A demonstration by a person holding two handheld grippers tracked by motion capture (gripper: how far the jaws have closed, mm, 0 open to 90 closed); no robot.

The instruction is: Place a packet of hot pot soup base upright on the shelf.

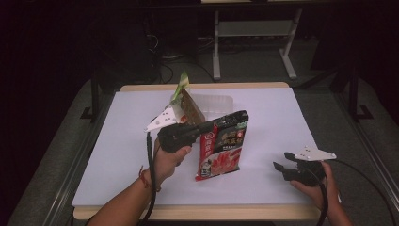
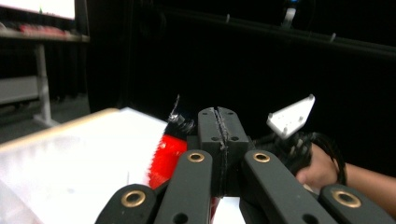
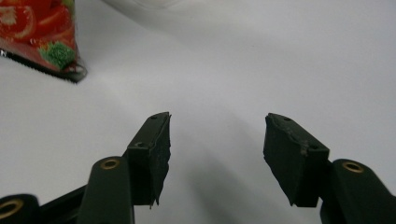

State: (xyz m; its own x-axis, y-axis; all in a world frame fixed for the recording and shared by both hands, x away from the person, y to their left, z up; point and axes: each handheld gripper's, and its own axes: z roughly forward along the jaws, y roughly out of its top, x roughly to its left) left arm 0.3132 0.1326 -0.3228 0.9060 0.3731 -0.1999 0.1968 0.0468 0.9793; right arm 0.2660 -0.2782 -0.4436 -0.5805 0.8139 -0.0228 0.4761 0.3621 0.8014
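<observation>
A red and black food pouch (image 1: pixel 221 148) stands upright over the middle of the white table (image 1: pixel 282 122). My left gripper (image 1: pixel 212 126) comes in from the left and is shut on the pouch's top corner. In the left gripper view its jaws (image 2: pixel 219 128) are pressed together on a thin edge of the pouch (image 2: pixel 164 157), whose red side hangs below to the left. I cannot tell whether the pouch's bottom edge touches the table. My right gripper (image 1: pixel 281 160) lies low at the front right, open, its jaws (image 3: pixel 217 140) wide apart over bare table. The pouch's lower corner (image 3: pixel 44 35) shows well to its left.
Behind the left gripper, a green and brown packet (image 1: pixel 185 100) stands tilted beside a clear plastic tray (image 1: pixel 215 101) near the table's far edge. In the left gripper view the right hand and its gripper (image 2: pixel 299 140) show farther off. Desk legs (image 1: pixel 216 47) and cables stand beyond the table.
</observation>
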